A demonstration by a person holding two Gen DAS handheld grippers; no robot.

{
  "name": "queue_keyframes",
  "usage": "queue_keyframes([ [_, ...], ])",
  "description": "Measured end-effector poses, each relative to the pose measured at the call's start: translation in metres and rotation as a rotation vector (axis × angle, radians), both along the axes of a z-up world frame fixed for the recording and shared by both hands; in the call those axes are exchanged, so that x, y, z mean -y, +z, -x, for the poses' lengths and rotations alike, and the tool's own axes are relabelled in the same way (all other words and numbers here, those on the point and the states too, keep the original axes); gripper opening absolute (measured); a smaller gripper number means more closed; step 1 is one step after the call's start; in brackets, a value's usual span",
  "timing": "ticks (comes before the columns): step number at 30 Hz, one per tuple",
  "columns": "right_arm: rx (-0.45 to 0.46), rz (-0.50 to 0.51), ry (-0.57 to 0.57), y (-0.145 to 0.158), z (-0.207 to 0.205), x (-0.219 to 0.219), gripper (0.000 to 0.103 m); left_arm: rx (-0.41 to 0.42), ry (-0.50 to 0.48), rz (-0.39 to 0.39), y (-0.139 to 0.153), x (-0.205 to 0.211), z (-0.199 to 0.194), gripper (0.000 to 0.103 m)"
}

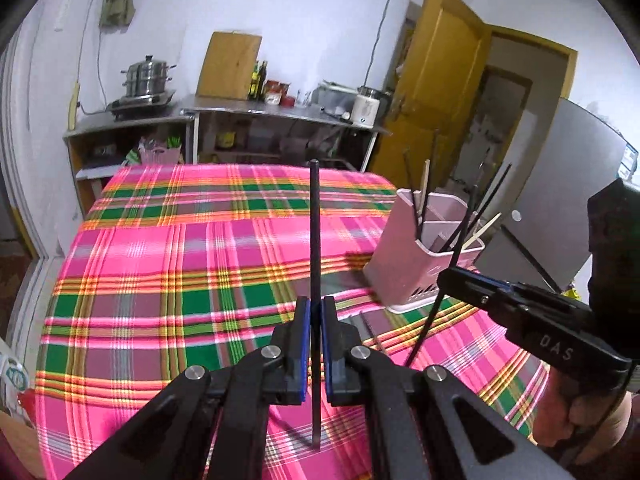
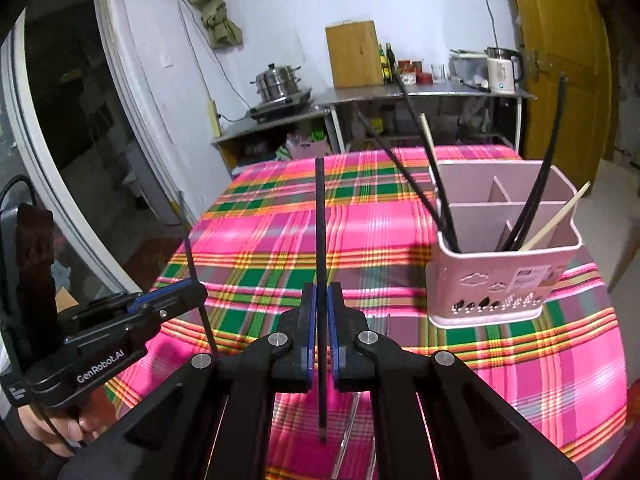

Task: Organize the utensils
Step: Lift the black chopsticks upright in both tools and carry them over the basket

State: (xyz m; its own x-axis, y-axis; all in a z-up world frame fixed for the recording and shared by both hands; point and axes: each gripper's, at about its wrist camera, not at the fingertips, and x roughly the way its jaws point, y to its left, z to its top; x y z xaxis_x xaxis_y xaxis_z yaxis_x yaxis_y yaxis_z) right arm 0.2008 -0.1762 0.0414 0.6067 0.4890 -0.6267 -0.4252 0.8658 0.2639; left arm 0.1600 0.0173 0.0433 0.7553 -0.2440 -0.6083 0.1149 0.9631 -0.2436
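Note:
My left gripper (image 1: 315, 306) is shut on a black chopstick (image 1: 315, 220) that stands upright above the pink plaid tablecloth (image 1: 180, 260). My right gripper (image 2: 321, 296) is likewise shut on another black chopstick (image 2: 320, 220), also upright. Each gripper shows in the other's view: the right gripper (image 1: 446, 278) on the right with its slanted chopstick (image 1: 425, 328), the left gripper (image 2: 198, 288) on the left with its chopstick (image 2: 188, 240). A pink divided utensil holder (image 2: 504, 280) stands to the right of both grippers, holding several black and pale wooden chopsticks. The same holder (image 1: 420, 264) appears in the left wrist view.
A thin utensil (image 1: 376, 338) lies on the cloth near the holder. Behind the table runs a steel counter (image 2: 420, 90) with a steamer pot (image 2: 278, 80), a wooden board (image 2: 352, 54) and a kettle (image 2: 502, 68). A yellow door (image 1: 432, 92) stands open at the right.

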Motion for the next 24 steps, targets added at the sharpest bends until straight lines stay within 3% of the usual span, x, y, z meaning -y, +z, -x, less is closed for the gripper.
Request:
queue_keyframes([
  [11, 0.045, -0.01, -0.011, 0.022, 0.016, 0.008, 0.006, 0.032, -0.023, 0.018, 0.022, 0.007, 0.006, 0.005],
  [24, 0.065, -0.01, -0.028, 0.028, 0.027, 0.022, 0.006, 0.014, -0.068, 0.03, 0.023, 0.022, 0.002, 0.005],
])
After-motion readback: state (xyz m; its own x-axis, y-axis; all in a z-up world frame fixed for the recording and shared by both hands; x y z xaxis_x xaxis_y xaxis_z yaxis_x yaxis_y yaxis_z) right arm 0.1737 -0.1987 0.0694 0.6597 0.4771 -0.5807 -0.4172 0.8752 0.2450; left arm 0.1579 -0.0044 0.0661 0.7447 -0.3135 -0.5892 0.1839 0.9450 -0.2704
